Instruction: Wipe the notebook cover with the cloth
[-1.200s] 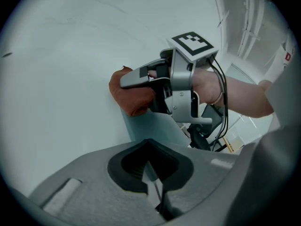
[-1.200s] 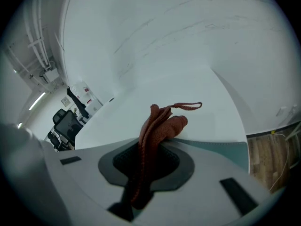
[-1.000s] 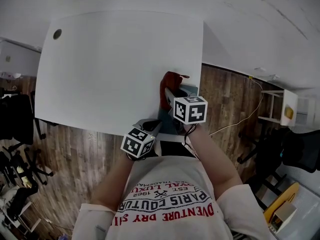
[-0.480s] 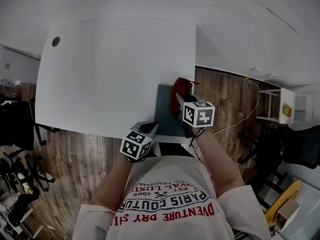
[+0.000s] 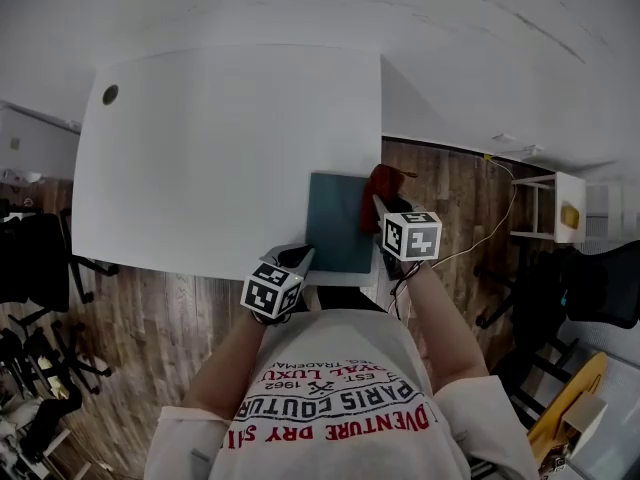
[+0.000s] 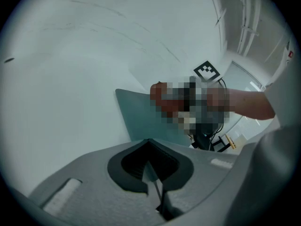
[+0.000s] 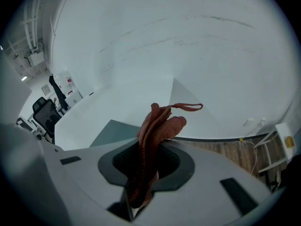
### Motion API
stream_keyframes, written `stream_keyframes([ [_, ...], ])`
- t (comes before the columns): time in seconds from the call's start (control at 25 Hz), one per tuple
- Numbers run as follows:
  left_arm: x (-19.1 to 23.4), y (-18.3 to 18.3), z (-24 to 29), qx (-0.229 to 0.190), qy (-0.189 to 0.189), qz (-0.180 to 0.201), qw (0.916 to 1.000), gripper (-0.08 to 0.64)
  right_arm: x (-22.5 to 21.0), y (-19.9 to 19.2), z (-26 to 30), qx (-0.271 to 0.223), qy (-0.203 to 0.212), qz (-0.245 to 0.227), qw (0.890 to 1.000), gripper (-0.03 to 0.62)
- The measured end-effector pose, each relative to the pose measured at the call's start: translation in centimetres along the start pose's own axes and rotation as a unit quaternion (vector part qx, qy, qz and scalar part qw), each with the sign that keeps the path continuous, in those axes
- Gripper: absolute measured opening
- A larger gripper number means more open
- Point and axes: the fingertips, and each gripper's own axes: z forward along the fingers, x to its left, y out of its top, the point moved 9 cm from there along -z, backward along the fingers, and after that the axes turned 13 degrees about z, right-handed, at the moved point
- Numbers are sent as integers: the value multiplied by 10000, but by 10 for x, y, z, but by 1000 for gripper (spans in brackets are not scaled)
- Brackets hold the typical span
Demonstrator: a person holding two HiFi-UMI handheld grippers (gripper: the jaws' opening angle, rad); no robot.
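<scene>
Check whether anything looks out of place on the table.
Slightly: the cloth is bunched in the right gripper at the right edge of the notebook, not flat on its cover. Nothing looks spilled or damaged.

A white rectangular table with a small dark round hole at its far left corner carries a flat teal rectangular notebook at its near right corner

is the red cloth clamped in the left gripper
No, the cloth sticks up out of the right gripper, whose fingers are shut on it.
</scene>
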Motion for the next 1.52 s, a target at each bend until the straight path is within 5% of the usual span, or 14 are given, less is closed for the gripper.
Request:
stream_keyframes([
  [0.24,-2,-1,2,-19,96,105,9999,9,0,-1,-19,-148,192,706,9972,77],
  [0.6,1,0,3,34,-131,-78,9999,9,75,-18,-23,39,1203,456,9917,77],
  [0.84,3,2,4,49,-180,-133,9997,9,116,-42,-2,430,1509,344,9870,77],
  [1.52,5,1,3,63,-244,-178,9995,9,106,-59,20,694,1344,208,9883,78],
])
